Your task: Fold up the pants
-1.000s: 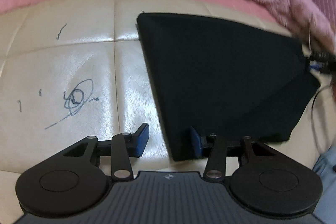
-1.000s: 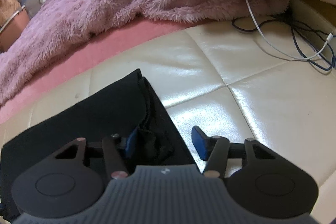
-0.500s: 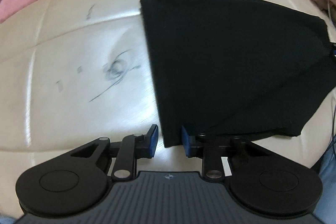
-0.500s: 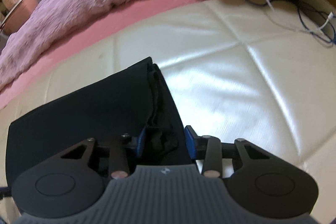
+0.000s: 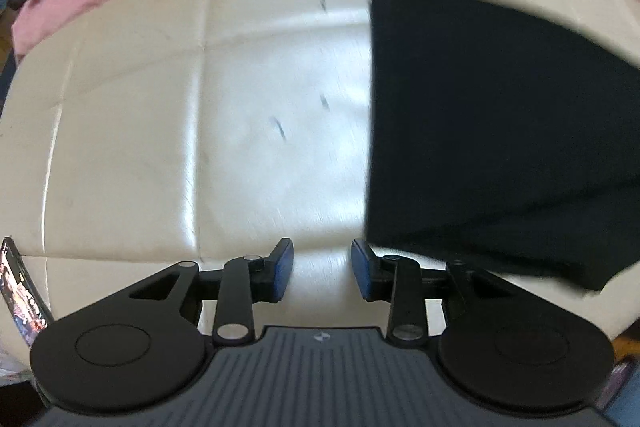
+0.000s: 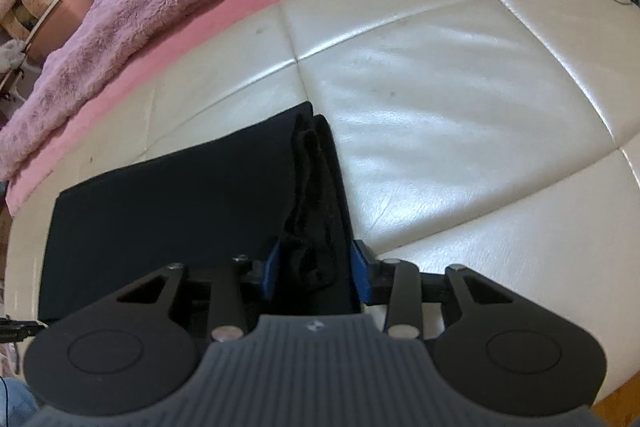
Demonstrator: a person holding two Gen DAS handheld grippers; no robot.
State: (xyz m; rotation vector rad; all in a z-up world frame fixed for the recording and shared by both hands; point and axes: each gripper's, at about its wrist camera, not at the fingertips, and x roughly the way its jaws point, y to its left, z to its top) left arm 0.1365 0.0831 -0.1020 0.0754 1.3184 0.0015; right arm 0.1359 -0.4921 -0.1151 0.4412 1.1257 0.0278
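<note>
Black pants [image 6: 180, 203], folded, lie on the cream cushion [image 6: 460, 99]. Right gripper [image 6: 312, 267] is clamped on their bunched edge; left gripper [image 5: 322, 269] stands apart, empty, beside their corner. One-sided lifting may unravel the fold.

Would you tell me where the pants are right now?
The pants lie folded on the cream cushion, their bunched edge between the right gripper's fingers; in the left view they sit right of the open left gripper.

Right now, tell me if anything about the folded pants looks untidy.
Yes: the black pants are bunched into wrinkled layers along the edge inside the right gripper, unlike the smooth panel beside it.
</note>
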